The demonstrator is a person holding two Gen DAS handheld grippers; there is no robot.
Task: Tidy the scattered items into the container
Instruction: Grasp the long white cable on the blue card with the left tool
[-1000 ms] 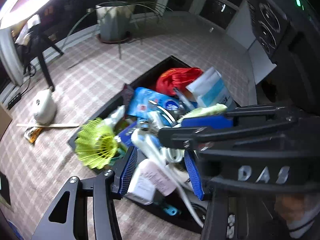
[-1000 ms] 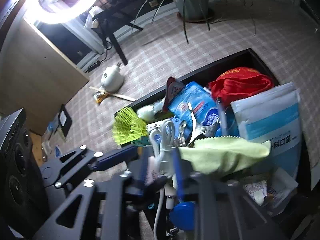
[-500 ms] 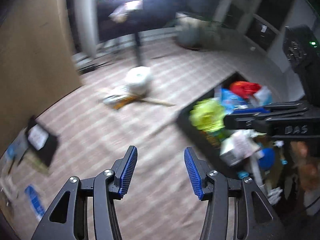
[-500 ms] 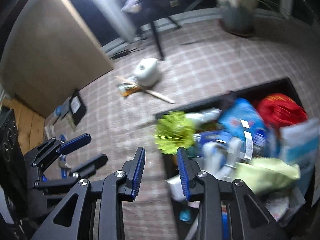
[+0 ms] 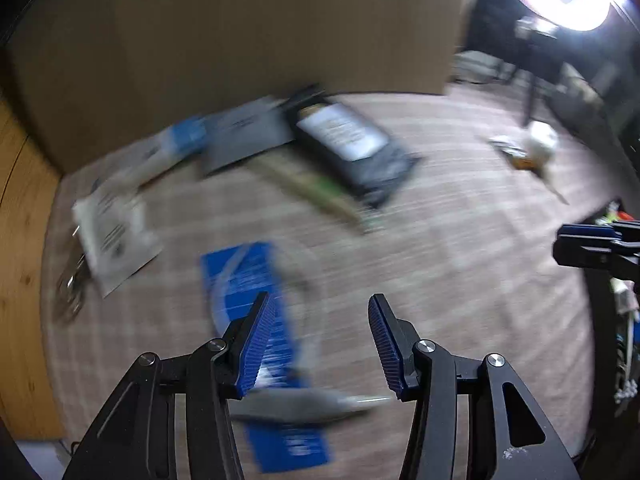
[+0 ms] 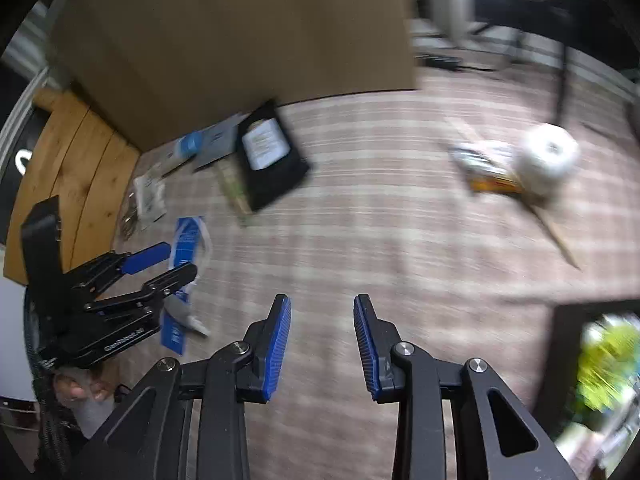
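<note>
One bin [image 6: 560, 320] sits by your right tongs [image 6: 322, 338], stuffed with blurred yellow-green clutter [image 6: 604, 364]. Both tongs gape empty, left tongs [image 5: 320, 344] included.

The left gripper [image 5: 322, 344] fills the lower middle of its own view, angled steeply down, jaws apart with nothing between the blue pads. The right gripper [image 6: 322, 342] sits likewise, its gap narrower and also empty. A hand [image 6: 80, 392] shows at lower left of the right view.
</note>
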